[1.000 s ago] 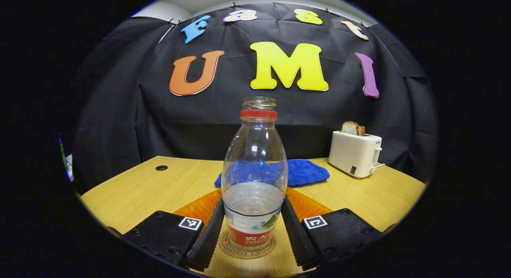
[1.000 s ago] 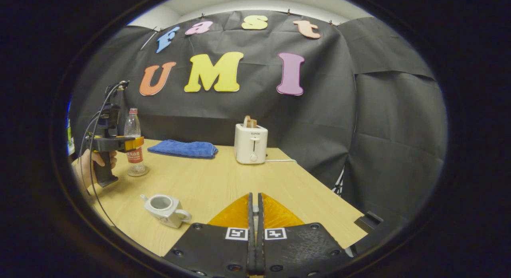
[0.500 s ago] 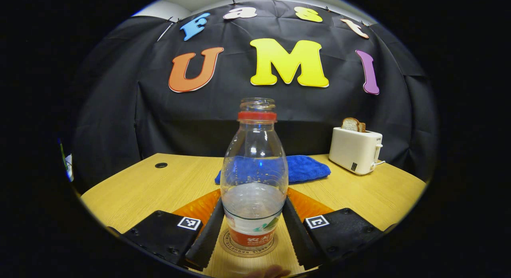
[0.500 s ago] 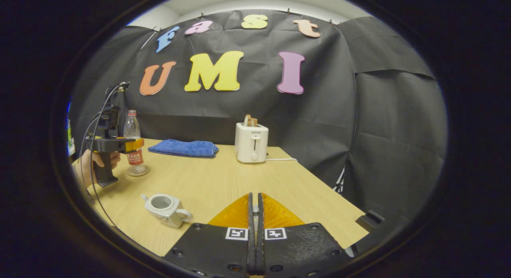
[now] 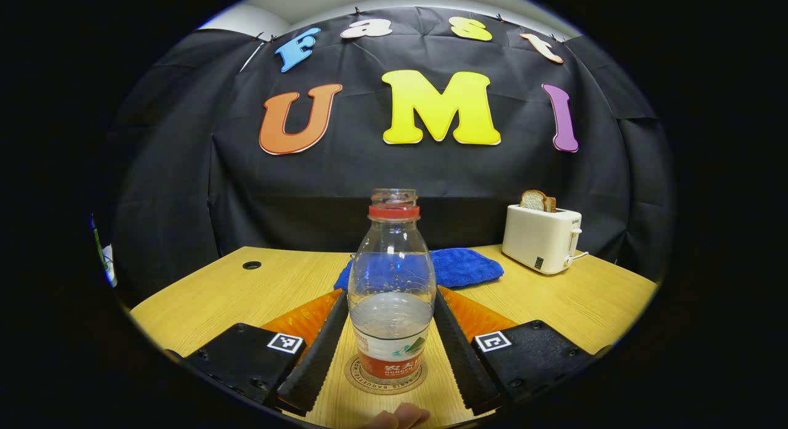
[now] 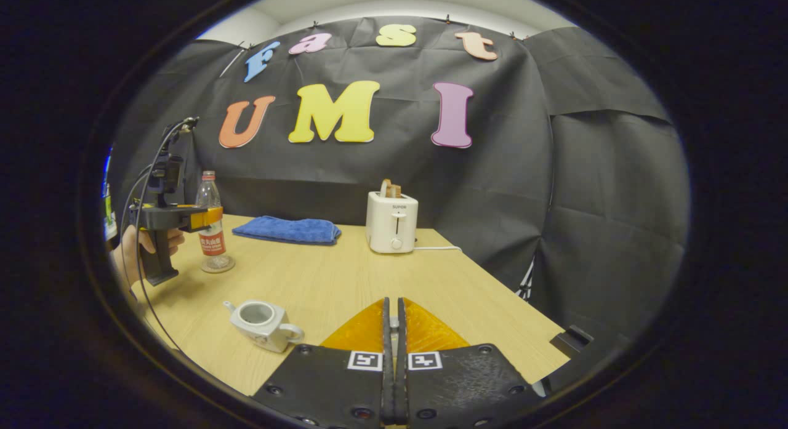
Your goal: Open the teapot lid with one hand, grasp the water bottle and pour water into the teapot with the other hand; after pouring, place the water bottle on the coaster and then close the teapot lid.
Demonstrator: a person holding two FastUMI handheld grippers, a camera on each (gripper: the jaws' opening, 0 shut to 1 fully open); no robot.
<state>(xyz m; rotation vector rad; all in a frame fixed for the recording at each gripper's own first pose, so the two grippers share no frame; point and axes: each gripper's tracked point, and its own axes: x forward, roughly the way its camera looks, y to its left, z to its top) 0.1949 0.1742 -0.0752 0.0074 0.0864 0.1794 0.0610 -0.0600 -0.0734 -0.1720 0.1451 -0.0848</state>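
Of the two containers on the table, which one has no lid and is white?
The teapot: white, squat, open on top. The water bottle is clear and tall.

On the light wooden surface (image 5: 234, 287), the clear plastic water bottle (image 5: 391, 293) stands on a round cork coaster (image 5: 385, 380). Behind it lies a folded blue cloth (image 5: 462, 266), with a white toaster (image 5: 540, 238) to the right.

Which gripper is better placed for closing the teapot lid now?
Right. The right gripper is shut and close to the open teapot; the left gripper is open around the water bottle on the coaster.
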